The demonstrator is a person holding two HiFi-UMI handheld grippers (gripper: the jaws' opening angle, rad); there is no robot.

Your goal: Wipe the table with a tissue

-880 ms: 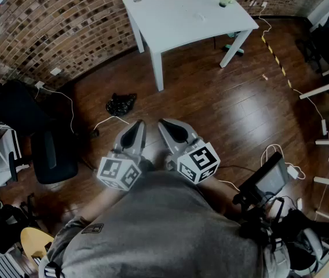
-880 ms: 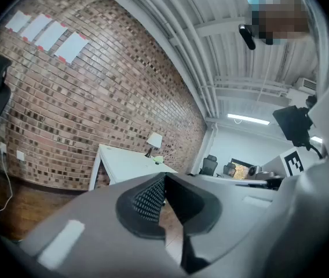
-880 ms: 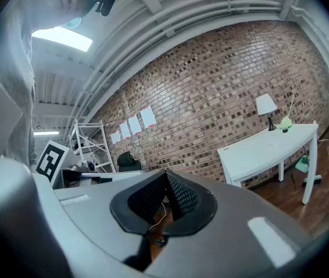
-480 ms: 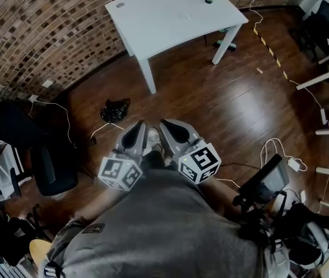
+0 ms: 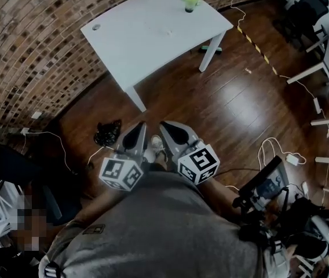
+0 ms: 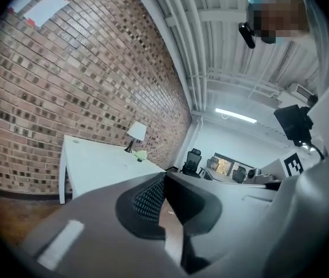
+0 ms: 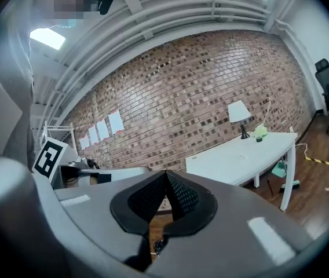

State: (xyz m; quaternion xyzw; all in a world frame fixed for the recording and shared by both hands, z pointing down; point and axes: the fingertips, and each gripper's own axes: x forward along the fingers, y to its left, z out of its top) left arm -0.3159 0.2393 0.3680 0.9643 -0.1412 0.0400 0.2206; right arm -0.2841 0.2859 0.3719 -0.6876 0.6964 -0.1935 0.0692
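Two grey moulded tools, each carrying a marker cube, were held side by side, low before the person's grey shirt point(image 5: 164, 230).

Left tool point(image 5: 138, 129): the black cross-hatched pads were closed tip to tip, and nothing was gripped.

Right tool point(image 5: 169, 127): the pads were likewise pressed together, empty.

One white desk point(image 5: 135, 36), flat-topped, round-cornered and slab-legged, was set beside the rough brick wall point(image 5: 31, 45), well apart from both tools. A pale scrap point(image 5: 169, 32), too small to be identified, was noted near the middle of the desk's top. A green cup-like item point(image 5: 191, 0) was noted at its far edge.

A black crumpled bag point(image 5: 107, 133) was noted on the dark glossy plank floor point(image 5: 222, 109).
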